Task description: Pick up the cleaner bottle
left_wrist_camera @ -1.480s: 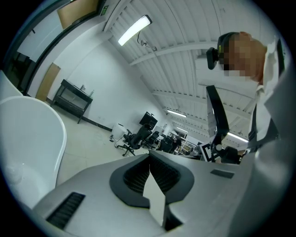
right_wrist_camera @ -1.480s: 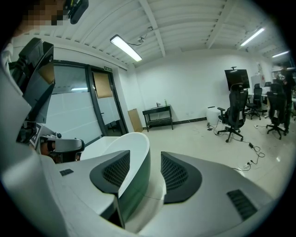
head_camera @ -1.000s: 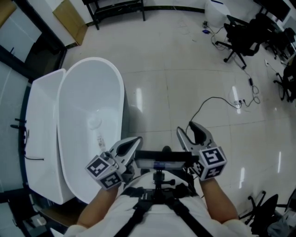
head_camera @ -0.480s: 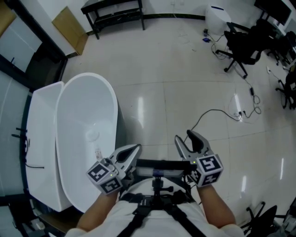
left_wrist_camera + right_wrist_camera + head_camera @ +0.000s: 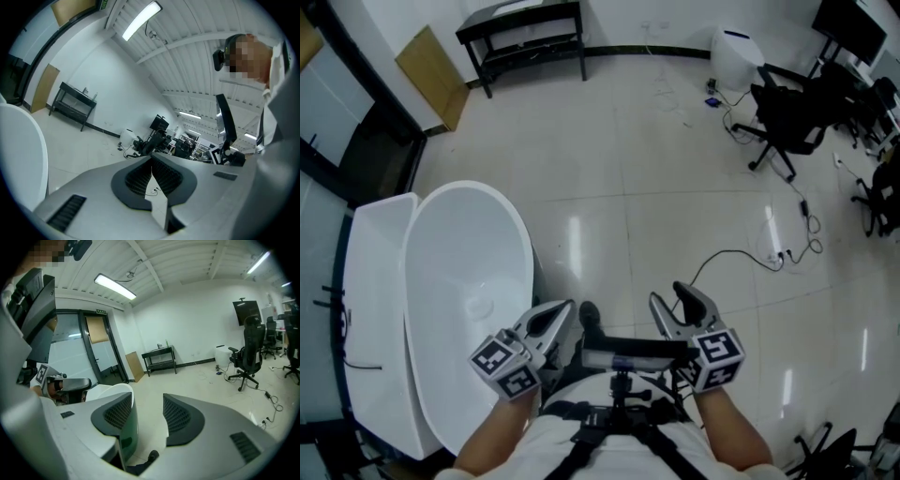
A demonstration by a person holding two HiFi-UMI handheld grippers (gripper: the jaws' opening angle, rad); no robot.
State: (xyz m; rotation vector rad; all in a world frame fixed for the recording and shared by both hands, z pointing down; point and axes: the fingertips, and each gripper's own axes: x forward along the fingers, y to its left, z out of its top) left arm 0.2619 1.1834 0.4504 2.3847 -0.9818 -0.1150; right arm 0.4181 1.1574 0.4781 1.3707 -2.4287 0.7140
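Pale glossy floor [image 5: 656, 187] fills more of the head view than a second ago; the black table [image 5: 525, 28] by the far wall has come fully into sight and the white bathtub [image 5: 450, 281] has slid toward the lower left, so the person is walking. Both tools ride at the waist as before; the left gripper [image 5: 565, 307] is pinched together on nothing, and the right gripper [image 5: 668, 292] stands parted and empty. No cleaner bottle shows in any view; I'd judge it has yet to be found.
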